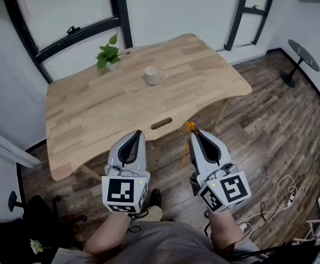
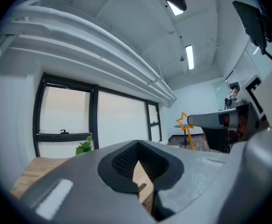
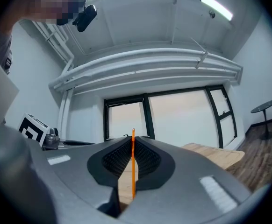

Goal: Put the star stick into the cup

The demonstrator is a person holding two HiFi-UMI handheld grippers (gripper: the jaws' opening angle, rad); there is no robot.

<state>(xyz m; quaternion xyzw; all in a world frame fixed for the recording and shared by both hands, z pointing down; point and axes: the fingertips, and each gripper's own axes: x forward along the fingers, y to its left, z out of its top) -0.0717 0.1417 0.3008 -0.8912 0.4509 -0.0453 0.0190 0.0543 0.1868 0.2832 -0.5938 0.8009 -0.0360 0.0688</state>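
Note:
The star stick is thin and orange with a star outline at its top. My right gripper is shut on its shaft, held in front of the table's near edge, and the star pokes out past the jaw tips. In the right gripper view the shaft runs upright between the closed jaws. From the left gripper view the star shows at the right. The white cup stands upright at the far middle of the wooden table. Beside the right one, my left gripper is shut and empty.
A small potted plant stands at the table's far left, near the cup. A slot is cut near the table's front edge. A round black side table stands on the floor at the right, with cables lower down.

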